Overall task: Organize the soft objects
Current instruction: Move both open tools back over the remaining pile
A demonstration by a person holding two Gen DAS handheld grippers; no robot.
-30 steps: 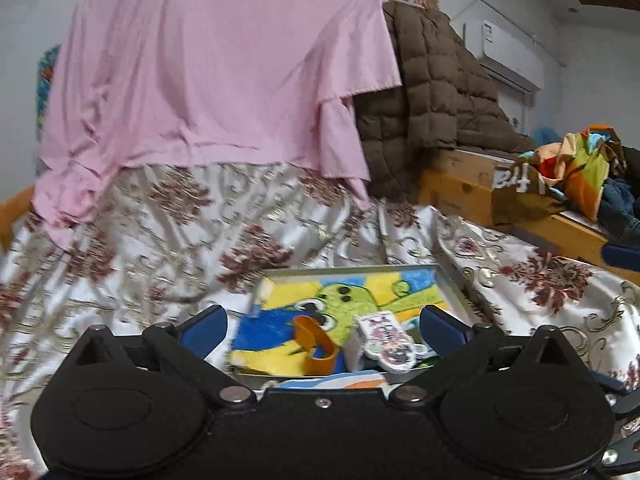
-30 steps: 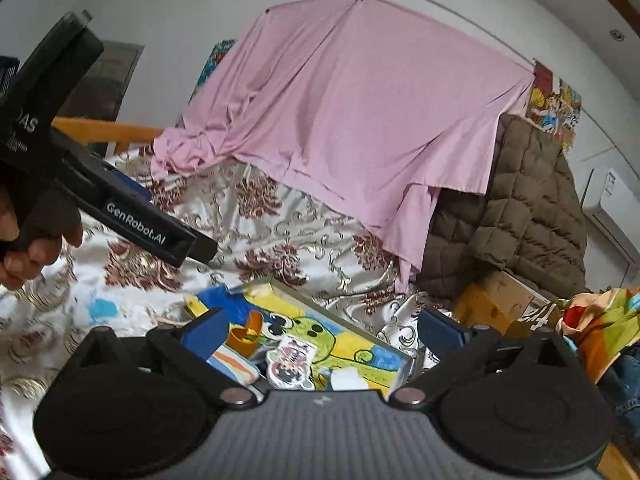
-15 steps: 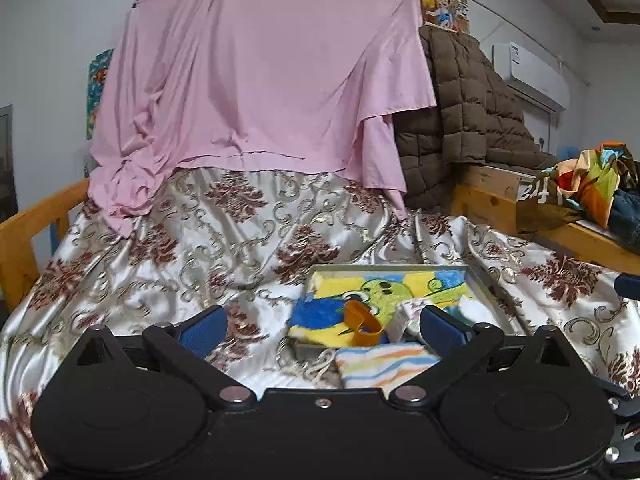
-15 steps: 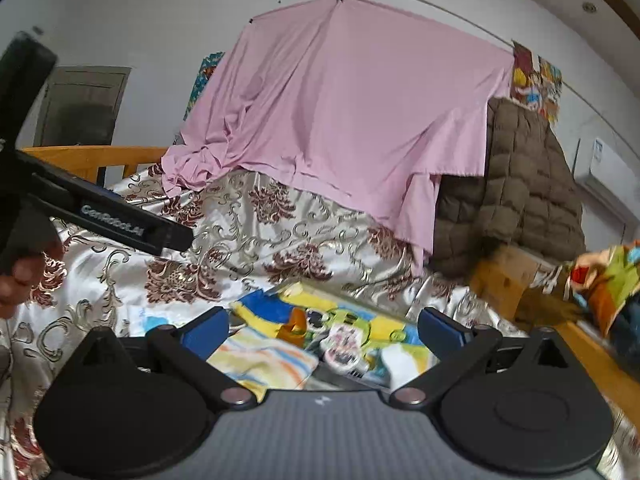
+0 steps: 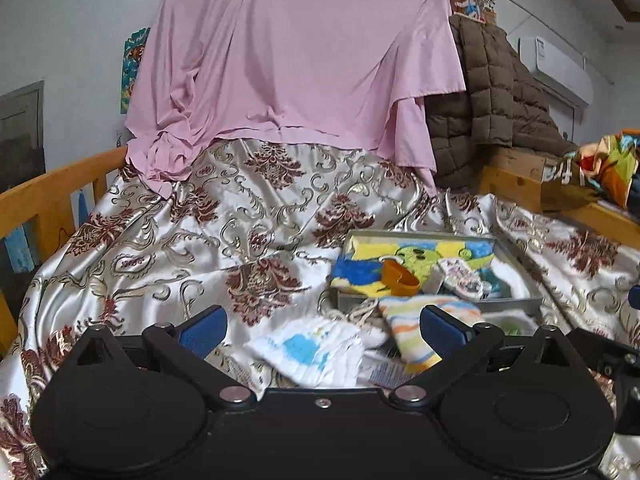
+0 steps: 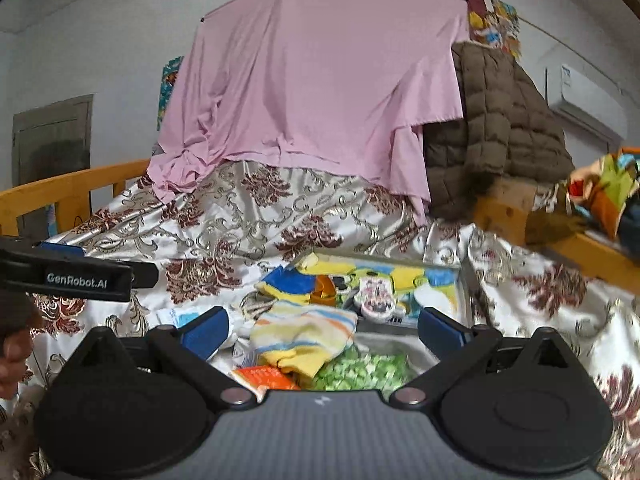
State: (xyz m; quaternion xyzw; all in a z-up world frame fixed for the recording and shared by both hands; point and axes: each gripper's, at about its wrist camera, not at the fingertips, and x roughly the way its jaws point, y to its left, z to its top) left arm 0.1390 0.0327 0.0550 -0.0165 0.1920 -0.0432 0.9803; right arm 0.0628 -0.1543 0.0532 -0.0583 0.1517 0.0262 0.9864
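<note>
Left wrist view: the left gripper hangs with its blue-padded jaws spread wide and nothing between them, above a satin bedspread patterned with maroon florals. Just beyond the pads lies a crumpled white cloth with a blue blotch, and to its right a striped cloth in yellow, orange and pale blue bands, rumpled and draped against the near wall of a shallow grey tray. Inside the tray a cartoon-print towel in yellow, blue and green lies flat, with an orange ring-shaped item on it and a small patterned pouch to its right. In the right wrist view, the right gripper is likewise wide apart and empty, with the striped cloth between its pads and a green crinkled piece just nearer. A pink sheet hangs at the far end, a brown quilted jacket to its right.
</note>
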